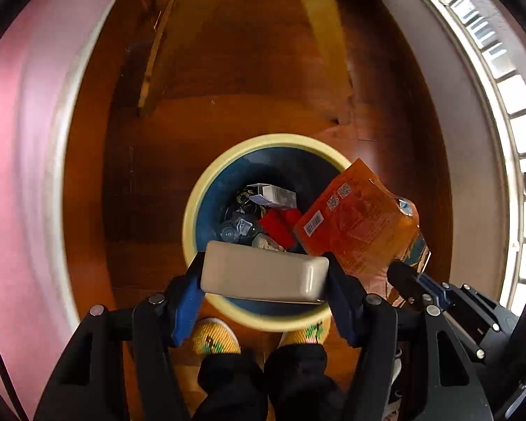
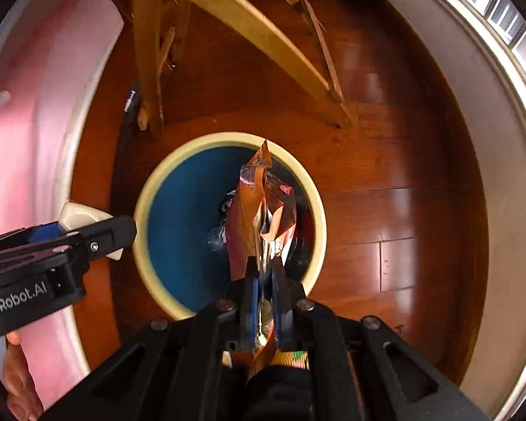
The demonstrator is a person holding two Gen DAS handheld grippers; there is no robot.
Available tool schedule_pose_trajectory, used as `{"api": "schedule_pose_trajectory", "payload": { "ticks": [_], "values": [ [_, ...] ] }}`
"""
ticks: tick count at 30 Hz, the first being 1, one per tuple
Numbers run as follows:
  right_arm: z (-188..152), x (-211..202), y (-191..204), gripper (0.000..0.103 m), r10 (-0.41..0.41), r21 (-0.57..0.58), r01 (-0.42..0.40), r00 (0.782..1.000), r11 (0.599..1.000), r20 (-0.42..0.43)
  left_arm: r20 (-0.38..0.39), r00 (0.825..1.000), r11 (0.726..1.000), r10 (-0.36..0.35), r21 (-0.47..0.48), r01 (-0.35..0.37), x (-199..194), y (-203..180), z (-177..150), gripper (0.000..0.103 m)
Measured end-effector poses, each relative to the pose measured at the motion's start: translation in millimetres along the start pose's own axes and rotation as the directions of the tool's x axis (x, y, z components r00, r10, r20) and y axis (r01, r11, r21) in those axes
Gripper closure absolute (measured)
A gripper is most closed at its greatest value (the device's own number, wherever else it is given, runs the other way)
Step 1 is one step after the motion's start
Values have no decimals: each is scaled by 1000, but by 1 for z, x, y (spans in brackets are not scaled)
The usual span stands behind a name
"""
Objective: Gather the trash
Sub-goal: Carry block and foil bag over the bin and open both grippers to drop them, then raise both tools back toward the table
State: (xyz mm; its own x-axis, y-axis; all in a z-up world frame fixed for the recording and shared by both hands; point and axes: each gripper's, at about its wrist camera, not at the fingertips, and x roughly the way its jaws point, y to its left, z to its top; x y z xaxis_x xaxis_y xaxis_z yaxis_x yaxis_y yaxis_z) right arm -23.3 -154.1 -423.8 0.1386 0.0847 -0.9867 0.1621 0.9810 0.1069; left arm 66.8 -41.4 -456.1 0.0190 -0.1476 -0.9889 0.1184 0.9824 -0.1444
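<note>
A round bin point(image 1: 193, 217) with a cream rim and blue inside stands on the wooden floor straight below both grippers; it holds a red pack point(image 1: 280, 226), a white carton point(image 1: 273, 194) and clear plastic. My left gripper point(image 1: 264, 275) is shut on a beige oblong box point(image 1: 263, 275), held across its ends over the bin's near rim. My right gripper point(image 2: 264, 273) is shut on an orange plastic wrapper point(image 2: 252, 217), which hangs over the bin point(image 2: 179, 203). In the left wrist view the wrapper point(image 1: 357, 224) shows flat at the right. In the right wrist view the box point(image 2: 77, 215) shows at the left.
Pale wooden chair legs point(image 2: 249, 35) stand on the floor beyond the bin. A pink wall with a white skirting point(image 1: 28, 161) runs along the left, a grey wall and window point(image 1: 501, 80) along the right. The person's patterned slippers point(image 1: 215, 340) are just behind the bin.
</note>
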Motion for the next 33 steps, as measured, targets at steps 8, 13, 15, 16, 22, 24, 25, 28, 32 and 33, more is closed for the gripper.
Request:
{"api": "schedule_pose_trajectory", "payload": {
  "ticks": [8, 13, 15, 16, 22, 24, 25, 28, 32, 33],
  "values": [
    [-5, 71, -4, 90, -27, 9, 26, 999, 1000, 33, 23, 997, 996, 68, 50, -69, 76, 0, 3, 41],
    [-5, 78, -6, 61, -50, 7, 50, 997, 999, 55, 37, 994, 992, 101, 75, -104, 82, -3, 3, 12],
    [-6, 73, -6, 53, -57, -5, 58, 996, 998, 72, 42, 993, 991, 106, 79, -109, 80, -3, 3, 3],
    [-4, 69, -6, 53, -56, -6, 57, 995, 998, 77, 45, 993, 990, 109, 82, -113, 78, -2, 5, 3],
    [-5, 48, -12, 53, -35, 15, 34, 997, 999, 71, 59, 990, 988, 125, 86, -130, 58, 2, 7, 3],
    [-8, 33, -11, 53, -27, 21, 25, 998, 999, 64, 54, 991, 989, 122, 82, -126, 44, 4, 6, 3],
    [-9, 24, -11, 53, -22, 25, 21, 998, 999, 58, 50, 991, 989, 122, 77, -125, 36, 5, 5, 3],
    [-11, -7, -6, 54, -12, 35, 10, 998, 999, 56, 31, 991, 990, 127, 59, -129, 9, 11, 3, 3],
    [-8, -62, 1, 54, -4, 43, 1, 998, 999, 66, 12, 994, 994, 105, 19, -105, -41, 15, -1, 3],
    [-6, -78, 2, 54, -1, 46, -2, 998, 999, 68, 11, 995, 995, 99, 12, -99, -56, 16, -2, 3]
  ]
}}
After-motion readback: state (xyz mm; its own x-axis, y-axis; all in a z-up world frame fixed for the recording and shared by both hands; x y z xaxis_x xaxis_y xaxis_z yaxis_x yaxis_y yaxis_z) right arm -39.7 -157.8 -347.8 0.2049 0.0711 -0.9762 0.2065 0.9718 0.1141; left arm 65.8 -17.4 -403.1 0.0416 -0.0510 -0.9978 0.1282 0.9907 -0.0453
